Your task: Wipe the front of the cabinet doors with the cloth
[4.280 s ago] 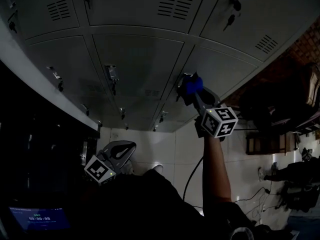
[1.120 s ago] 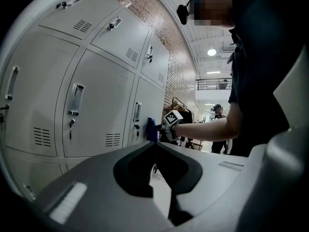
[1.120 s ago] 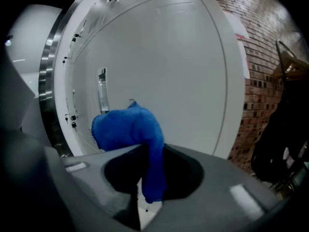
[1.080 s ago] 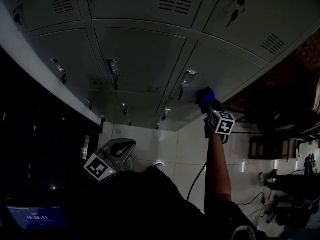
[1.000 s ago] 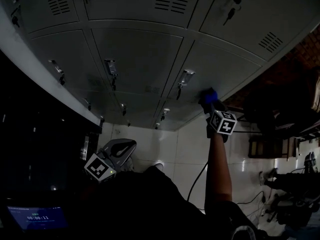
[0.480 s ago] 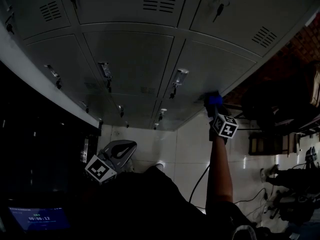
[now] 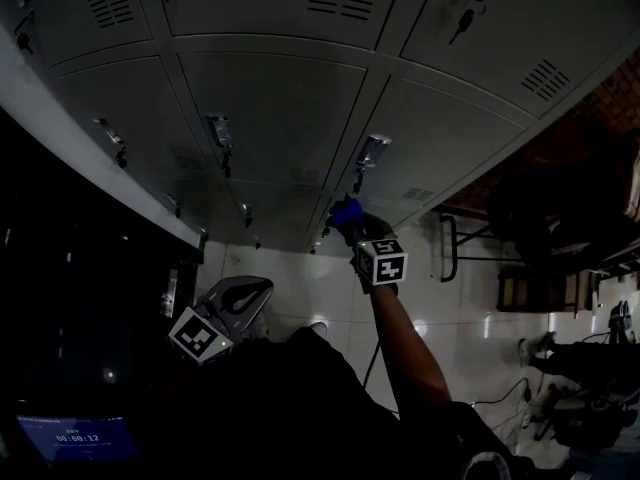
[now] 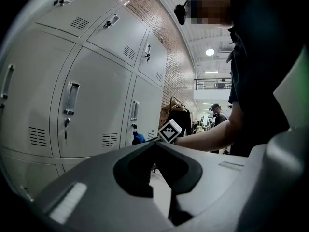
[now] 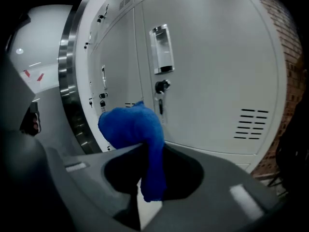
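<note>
Head view: the right claw [image 7: 352, 220], clenched on the blue cloth [image 7: 345, 211], holds it at the grey cabinet doors [image 7: 280, 108]. It sits just below a latch handle [image 7: 371, 152], near the seam between two doors. White floor [image 7: 330, 288] lies open beneath. The left claw [image 7: 238, 300] hangs low, well apart from the doors.

Left gripper view: its jaws are closed together on nothing.

Right gripper view: the cloth bunches over the jaws and hangs between them, left of the vent slots [image 9: 251, 124].

Half a second earlier the cloth sat farther right, by the door's right edge.
</note>
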`<action>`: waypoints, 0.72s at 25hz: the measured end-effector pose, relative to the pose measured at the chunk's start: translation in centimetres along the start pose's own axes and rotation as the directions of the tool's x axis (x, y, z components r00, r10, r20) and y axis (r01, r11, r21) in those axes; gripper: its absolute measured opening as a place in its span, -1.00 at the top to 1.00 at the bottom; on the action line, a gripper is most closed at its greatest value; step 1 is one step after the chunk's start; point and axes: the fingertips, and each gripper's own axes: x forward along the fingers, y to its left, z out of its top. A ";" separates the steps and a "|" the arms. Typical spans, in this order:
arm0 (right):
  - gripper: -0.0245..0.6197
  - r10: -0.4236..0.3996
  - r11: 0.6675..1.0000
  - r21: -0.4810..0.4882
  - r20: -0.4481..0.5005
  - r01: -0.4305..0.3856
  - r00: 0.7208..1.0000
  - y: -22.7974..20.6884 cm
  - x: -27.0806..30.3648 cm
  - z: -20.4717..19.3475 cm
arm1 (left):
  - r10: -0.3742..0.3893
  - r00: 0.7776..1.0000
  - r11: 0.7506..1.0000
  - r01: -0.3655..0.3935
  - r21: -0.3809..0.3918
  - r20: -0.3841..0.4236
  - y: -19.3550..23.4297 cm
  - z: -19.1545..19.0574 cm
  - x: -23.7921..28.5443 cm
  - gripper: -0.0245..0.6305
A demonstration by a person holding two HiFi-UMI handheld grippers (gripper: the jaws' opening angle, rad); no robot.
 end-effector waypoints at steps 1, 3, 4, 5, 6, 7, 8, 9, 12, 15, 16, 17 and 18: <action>0.70 0.015 1.000 -0.007 -0.003 -0.015 1.000 0.7 0.9 0.2 | 0.003 1.000 1.000 -0.003 0.001 0.002 0.1 -0.1 -0.2 0.92; 0.70 0.022 1.000 -0.018 -0.008 -0.023 1.000 1.2 2.3 0.6 | 0.012 1.000 1.000 -0.012 -0.003 0.005 0.1 -0.3 -0.6 0.91; 0.70 0.017 1.000 -0.021 -0.010 -0.017 1.000 1.0 2.9 0.9 | 0.018 1.000 1.000 -0.018 -0.008 0.004 0.2 -0.4 -0.9 0.92; 0.70 0.008 1.000 -0.023 -0.012 -0.008 1.000 0.5 3.4 1.2 | 0.025 1.000 1.000 -0.025 -0.013 0.002 0.3 -0.4 -1.2 0.91; 0.70 -0.005 1.000 -0.024 -0.014 0.004 1.000 -0.1 3.7 1.4 | 0.034 0.999 0.999 -0.034 -0.018 0.000 0.4 -0.5 -1.5 0.92; 0.70 -0.020 1.000 -0.023 -0.015 0.020 1.000 -0.9 3.8 1.7 | 0.044 0.999 0.999 -0.044 -0.022 -0.002 0.5 -0.5 -1.8 0.92; 0.70 -0.037 0.999 -0.021 -0.016 0.036 0.999 -1.8 3.9 1.8 | 0.053 0.999 0.998 -0.053 -0.023 -0.003 0.6 -0.6 -2.1 0.92; 0.70 -0.051 0.999 -0.019 -0.017 0.051 0.999 -2.7 3.8 2.0 | 0.061 0.998 0.998 -0.061 -0.024 -0.004 0.7 -0.7 -2.4 0.92; 0.70 -0.073 0.997 -0.018 -0.026 0.072 0.997 -5.0 3.1 1.9 | 0.078 0.997 0.996 -0.078 -0.030 -0.002 1.0 -0.8 -2.9 0.92; 0.70 -0.110 0.994 -0.022 -0.029 0.110 0.993 -7.1 1.7 1.6 | 0.081 0.997 0.996 -0.081 -0.033 0.001 1.1 -0.9 -3.0 0.92; 0.70 -0.130 0.991 -0.018 -0.027 0.129 0.991 -8.0 1.0 1.5 | 0.077 0.997 0.996 -0.077 -0.034 -0.001 1.0 -0.9 -2.9 0.92; 0.70 -0.152 0.988 -0.011 -0.024 0.152 0.988 -9.0 0.3 1.4 | 0.071 0.997 0.997 -0.071 -0.034 -0.005 0.9 -0.9 -2.8 0.91; 0.70 -0.176 0.984 -0.005 -0.022 0.176 0.984 -10.1 -0.4 1.3 | 0.062 0.998 0.998 -0.062 -0.033 -0.009 0.7 -0.9 -2.5 0.91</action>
